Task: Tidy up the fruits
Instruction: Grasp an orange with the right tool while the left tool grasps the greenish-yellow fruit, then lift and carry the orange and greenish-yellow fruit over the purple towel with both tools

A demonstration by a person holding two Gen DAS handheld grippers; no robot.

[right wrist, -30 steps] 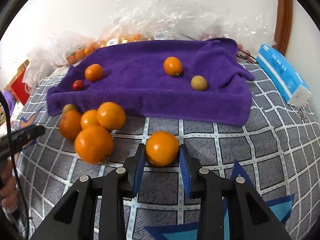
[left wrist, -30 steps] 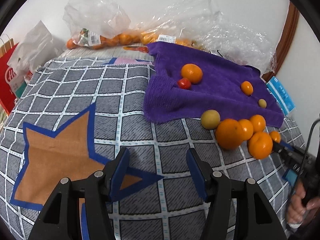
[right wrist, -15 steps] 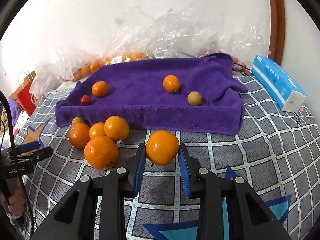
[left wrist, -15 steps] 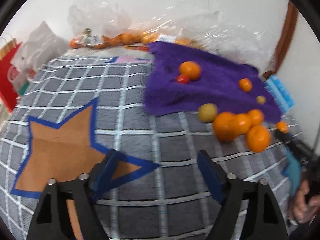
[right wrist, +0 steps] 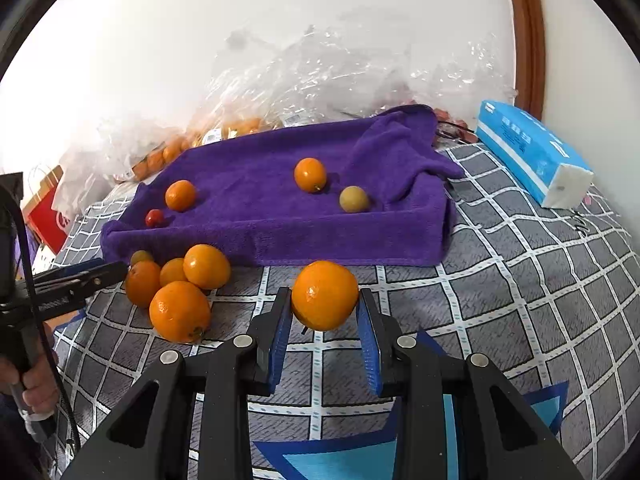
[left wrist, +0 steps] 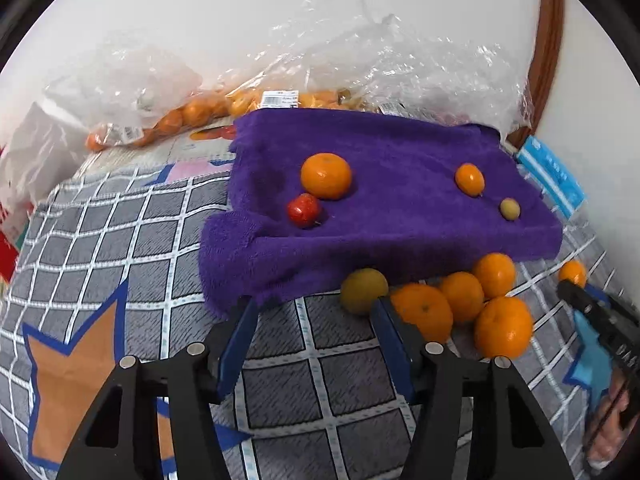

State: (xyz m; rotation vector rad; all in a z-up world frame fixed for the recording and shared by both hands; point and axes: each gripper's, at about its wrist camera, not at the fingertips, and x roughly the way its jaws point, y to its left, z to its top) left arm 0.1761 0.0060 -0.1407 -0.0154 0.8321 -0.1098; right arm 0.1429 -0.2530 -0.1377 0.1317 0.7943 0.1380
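My right gripper [right wrist: 325,303] is shut on an orange [right wrist: 324,295] and holds it above the checked cloth, just in front of the purple towel [right wrist: 256,200]. On the towel lie an orange [right wrist: 181,195], a small red fruit [right wrist: 154,217], a small orange [right wrist: 310,175] and a yellow-green fruit [right wrist: 354,199]. My left gripper [left wrist: 314,316] is open and empty, close to the towel's front edge [left wrist: 304,272]. Just right of it lies a heap of oranges [left wrist: 464,308] with a yellow-green fruit [left wrist: 363,290].
Clear plastic bags with more oranges [left wrist: 192,114] lie behind the towel by the wall. A blue tissue pack [right wrist: 532,152] lies to the right. A red paper bag [right wrist: 46,216] stands at the left. The bed cover [left wrist: 120,248] is grey checked.
My right gripper has lifted the orange off the cloth and moved it toward the towel. My left gripper has moved forward and right, close to the towel and the heap.
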